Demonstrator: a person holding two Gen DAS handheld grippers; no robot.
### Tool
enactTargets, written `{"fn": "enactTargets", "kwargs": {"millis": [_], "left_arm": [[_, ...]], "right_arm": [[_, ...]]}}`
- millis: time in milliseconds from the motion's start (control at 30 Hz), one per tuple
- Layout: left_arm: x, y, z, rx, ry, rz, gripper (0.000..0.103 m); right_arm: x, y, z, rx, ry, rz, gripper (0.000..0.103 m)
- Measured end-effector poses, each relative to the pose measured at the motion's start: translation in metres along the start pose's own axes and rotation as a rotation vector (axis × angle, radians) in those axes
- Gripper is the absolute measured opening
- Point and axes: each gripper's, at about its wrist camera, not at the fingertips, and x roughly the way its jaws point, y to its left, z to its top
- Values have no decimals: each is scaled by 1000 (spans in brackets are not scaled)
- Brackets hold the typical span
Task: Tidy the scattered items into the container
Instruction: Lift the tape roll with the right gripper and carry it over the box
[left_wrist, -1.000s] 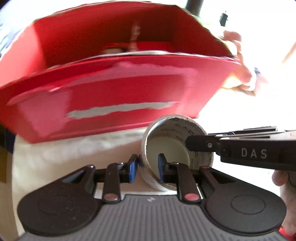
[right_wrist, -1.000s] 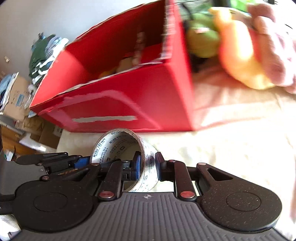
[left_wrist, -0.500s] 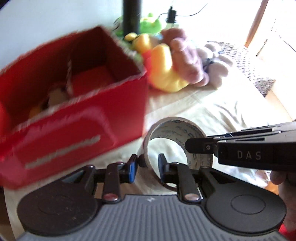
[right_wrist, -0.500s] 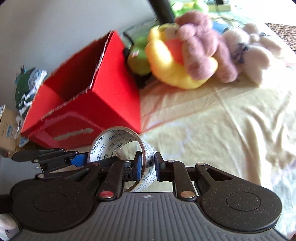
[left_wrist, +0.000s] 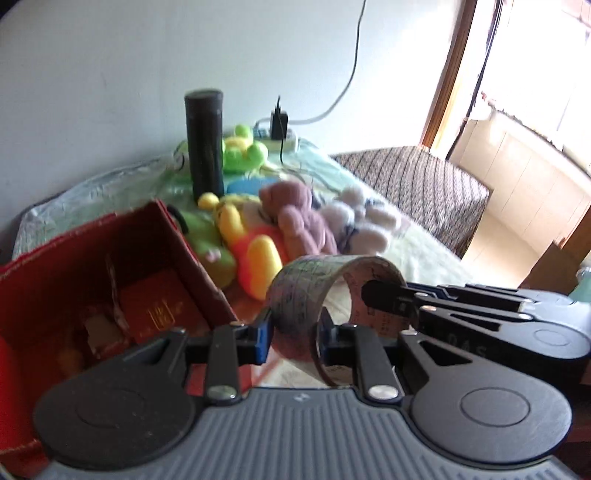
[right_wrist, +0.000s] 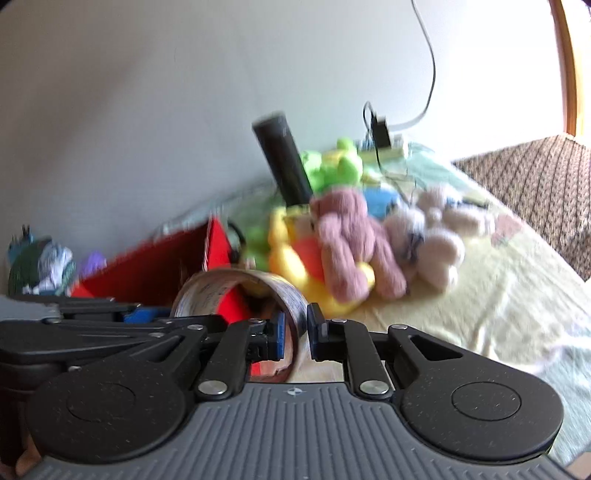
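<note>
Pinching the tape roll (left_wrist: 295, 295) wall, left gripper (left_wrist: 293, 338) and right gripper (right_wrist: 295, 334).

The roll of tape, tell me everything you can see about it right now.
The roll of tape is a wide ring of clear tape on a printed cardboard core, hollow through the middle. It is off the bedspread, held on edge near the open red box. The left tongs are shut on one side of its wall; the right tongs are shut on the opposite side. Nothing else touches it. Motion blur hides the print.

Pale wall (left_wrist: 110, 74), sunlit doorway (left_wrist: 517, 110)
</note>
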Motion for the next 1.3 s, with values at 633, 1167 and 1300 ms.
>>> {"fn": "enactTargets", "kwargs": {"millis": [633,1167,1300], "left_arm": [[-46,139,4,-243,-55,285,18],[-18,233,-15,-419,48,436,18],[-27,238,-18,-447,17,424,19]], "right_arm": [[101,123,30,-74,111,251,10],[233,203,11,-140,588,290,6],[249,207,10,-113,628,309,5]]}}
